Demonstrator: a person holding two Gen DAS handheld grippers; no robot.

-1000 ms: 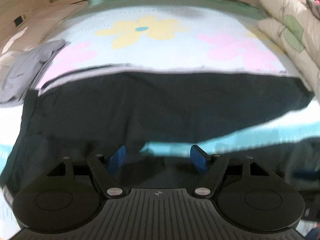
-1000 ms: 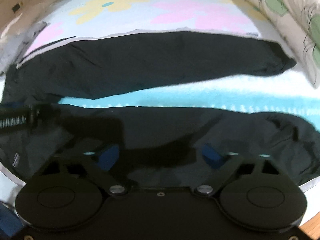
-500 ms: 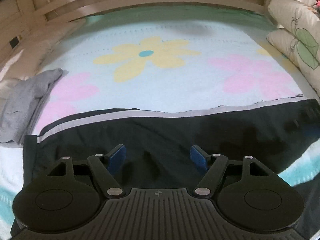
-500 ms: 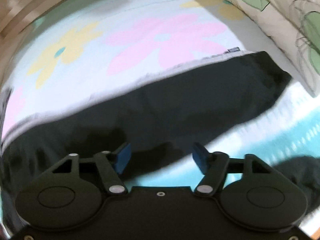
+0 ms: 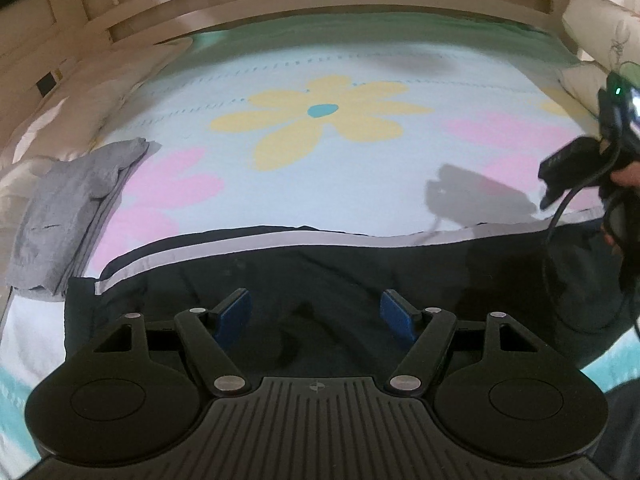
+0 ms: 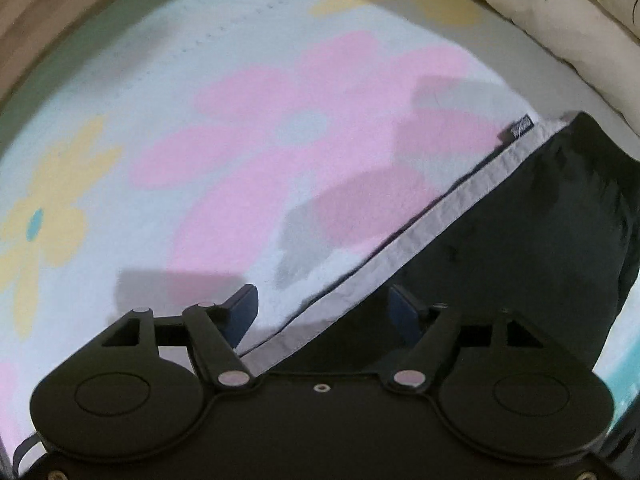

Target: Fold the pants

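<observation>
Both grippers, left (image 5: 315, 316) and right (image 6: 324, 314), are held empty above the pants (image 5: 360, 280), the right's jaws opening, probably for regrasping.

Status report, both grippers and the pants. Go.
Left gripper open, over black pants. Right gripper empty, jaws opening, astride the grey side stripe. Folded grey garment lies clear, far left.

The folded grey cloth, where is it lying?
In the left wrist view the grey cloth lies at the far left of the flowered sheet, just beyond the dark pants' striped end.
</observation>
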